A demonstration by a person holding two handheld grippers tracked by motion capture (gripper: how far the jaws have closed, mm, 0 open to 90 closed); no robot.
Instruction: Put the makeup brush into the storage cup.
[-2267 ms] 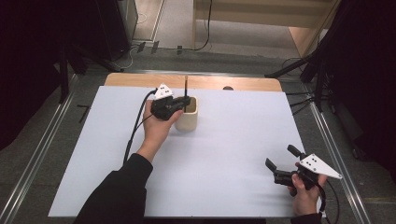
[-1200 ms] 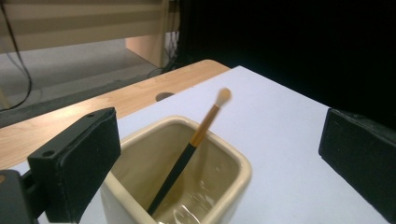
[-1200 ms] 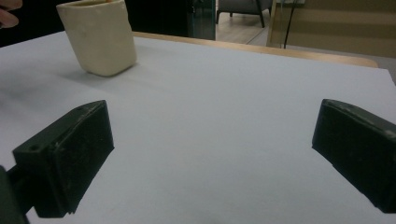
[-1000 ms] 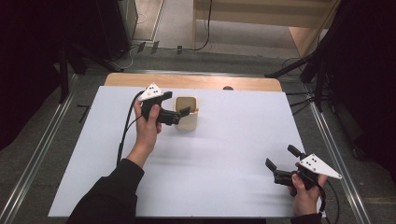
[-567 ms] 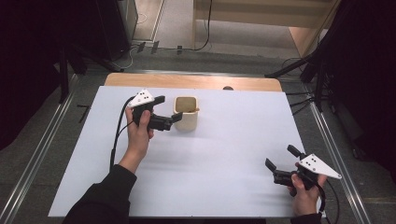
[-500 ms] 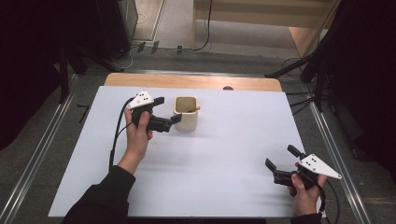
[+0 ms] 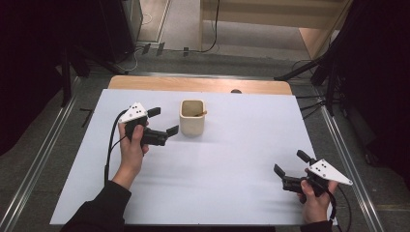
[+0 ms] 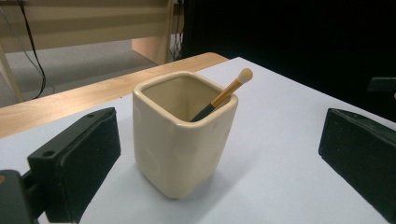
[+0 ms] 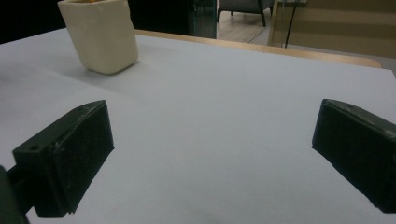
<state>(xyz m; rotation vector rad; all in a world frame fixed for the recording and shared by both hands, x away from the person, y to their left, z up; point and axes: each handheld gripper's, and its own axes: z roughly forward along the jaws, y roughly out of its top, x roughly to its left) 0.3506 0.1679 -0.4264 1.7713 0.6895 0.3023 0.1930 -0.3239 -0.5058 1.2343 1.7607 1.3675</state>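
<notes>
Since the earlier frames the left claw (image 7: 163,121) has drawn back leftward off the cream ceramic cup (image 7: 192,117) and now hangs just beside it, jaws spread wide and holding nothing. That suggests the brush (image 8: 223,95) has been dropped in and the placing is done. The left gripper view shows the cup ahead between its jaws, the brush leaning in a corner. The right claw (image 7: 292,168) rests open and empty, well apart on the counter (image 7: 232,174).
</notes>
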